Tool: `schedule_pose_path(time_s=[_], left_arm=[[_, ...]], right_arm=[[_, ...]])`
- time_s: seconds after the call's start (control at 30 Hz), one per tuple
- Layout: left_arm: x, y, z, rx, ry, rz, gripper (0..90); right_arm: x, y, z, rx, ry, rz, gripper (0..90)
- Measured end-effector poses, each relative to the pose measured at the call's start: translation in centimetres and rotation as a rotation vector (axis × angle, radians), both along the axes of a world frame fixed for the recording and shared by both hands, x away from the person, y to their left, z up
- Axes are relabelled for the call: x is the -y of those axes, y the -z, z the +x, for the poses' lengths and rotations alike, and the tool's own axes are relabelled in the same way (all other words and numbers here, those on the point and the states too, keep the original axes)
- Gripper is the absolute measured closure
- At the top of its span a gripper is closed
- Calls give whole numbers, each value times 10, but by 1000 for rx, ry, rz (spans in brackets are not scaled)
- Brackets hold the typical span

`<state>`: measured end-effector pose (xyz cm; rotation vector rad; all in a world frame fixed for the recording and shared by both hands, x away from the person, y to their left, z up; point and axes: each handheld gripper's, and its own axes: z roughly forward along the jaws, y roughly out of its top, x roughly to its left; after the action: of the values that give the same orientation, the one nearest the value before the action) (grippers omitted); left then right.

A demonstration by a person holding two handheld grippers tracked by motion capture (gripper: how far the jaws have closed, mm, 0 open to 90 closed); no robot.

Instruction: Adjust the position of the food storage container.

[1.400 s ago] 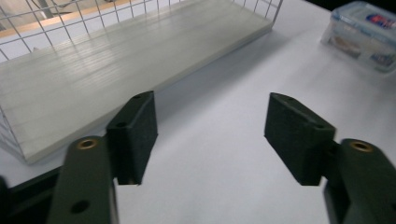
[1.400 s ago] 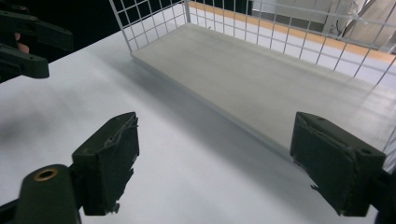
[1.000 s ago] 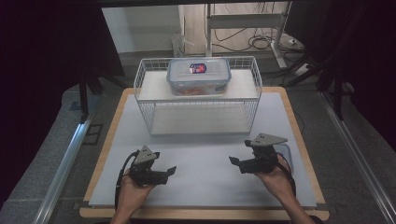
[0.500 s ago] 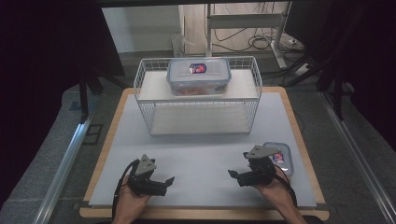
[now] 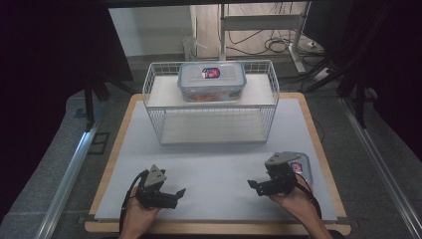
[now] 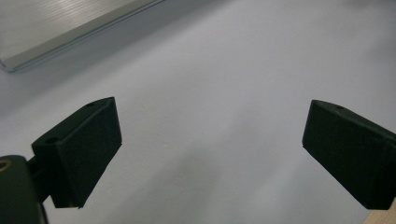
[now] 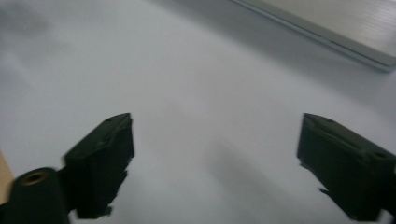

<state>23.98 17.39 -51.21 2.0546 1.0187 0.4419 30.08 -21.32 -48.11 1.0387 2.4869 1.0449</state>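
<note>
L gripper [image 5: 175,191] is wide open w/ nothing in it; its jaws have just been opening. R gripper [image 5: 254,185] is open too, jaws have just been closing a bit, w/ nothing between them. Both hands sit low near the front edge of the white mat [image 5: 219,164], palms up, grippers pointing at each other. A flat lid [image 5: 304,167] lies just behind the R gripper. The clear box [image 5: 211,82] sits on top of the wire rack [image 5: 154,119], far from both. Its red and blue sticker is too small to read.

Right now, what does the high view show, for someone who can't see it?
A person holds a left hand-held gripper and a right hand-held gripper, both open, low over a grey mat. Behind them, a lidded plastic box sits atop a white wire rack.
</note>
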Motion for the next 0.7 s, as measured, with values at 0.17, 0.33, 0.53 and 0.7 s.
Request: schedule_pose_path(time_s=[0.17, 0.33, 0.53, 0.7], left_arm=[[-1, 0, 1, -3, -1, -13, 45], [-1, 1, 1, -6, -1, -14, 46], [-1, 1, 1, -4, 0, -12, 48], [-3, 2, 2, -13, 0, -23, 50]], right_arm=[[20, -11, 2, 57, 9, -11, 617], [45, -17, 6, 68, 42, 30, 833], [62, -18, 10, 58, 101, 39, 877], [85, -21, 10, 79, 214, 32, 892]])
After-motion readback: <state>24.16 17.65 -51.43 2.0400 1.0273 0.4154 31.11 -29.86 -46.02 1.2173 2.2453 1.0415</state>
